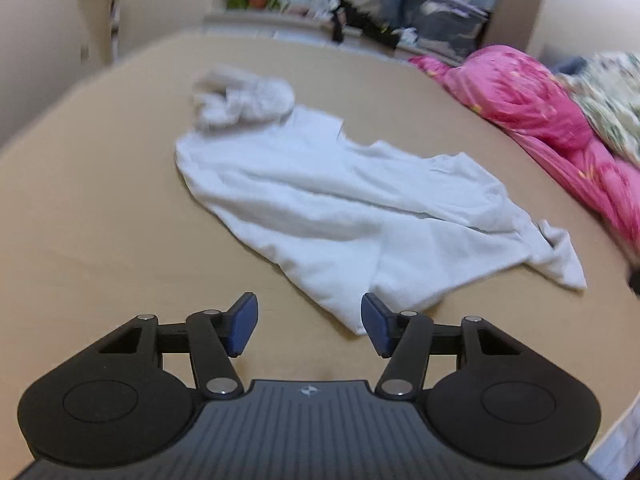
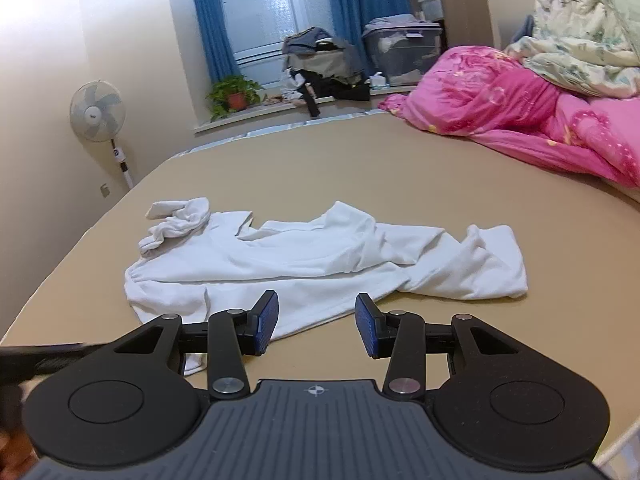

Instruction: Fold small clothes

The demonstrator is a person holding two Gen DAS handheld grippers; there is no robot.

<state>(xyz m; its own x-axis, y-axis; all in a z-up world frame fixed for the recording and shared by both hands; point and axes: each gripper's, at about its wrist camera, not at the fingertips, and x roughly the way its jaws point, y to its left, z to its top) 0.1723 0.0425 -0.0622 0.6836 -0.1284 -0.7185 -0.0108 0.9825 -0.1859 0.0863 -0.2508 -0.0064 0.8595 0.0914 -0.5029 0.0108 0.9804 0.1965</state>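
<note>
the shirt (image 2: 320, 256) lies crumpled in the middle of the bed (image 2: 360, 160), not folded yet, with socks (image 2: 176, 220) at its far left corner. my left tongs (image 1: 309, 326) and right tongs (image 2: 317, 326) are both spread and hold nothing. only the right view shows the fan (image 2: 97, 111) and window clearly; the left view is blurred.

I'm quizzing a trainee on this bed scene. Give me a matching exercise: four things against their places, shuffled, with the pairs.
Things:
1. crumpled white cotton shirt
2. bunched white socks
3. rumpled pink floral quilt
4. white standing fan

Places:
A. at the wall, left of the bed
B. far right side of the bed
C. spread mid-bed, nearest both tongs
D. at the shirt's far-left end

Pairs: 1-C, 2-D, 3-B, 4-A
</note>
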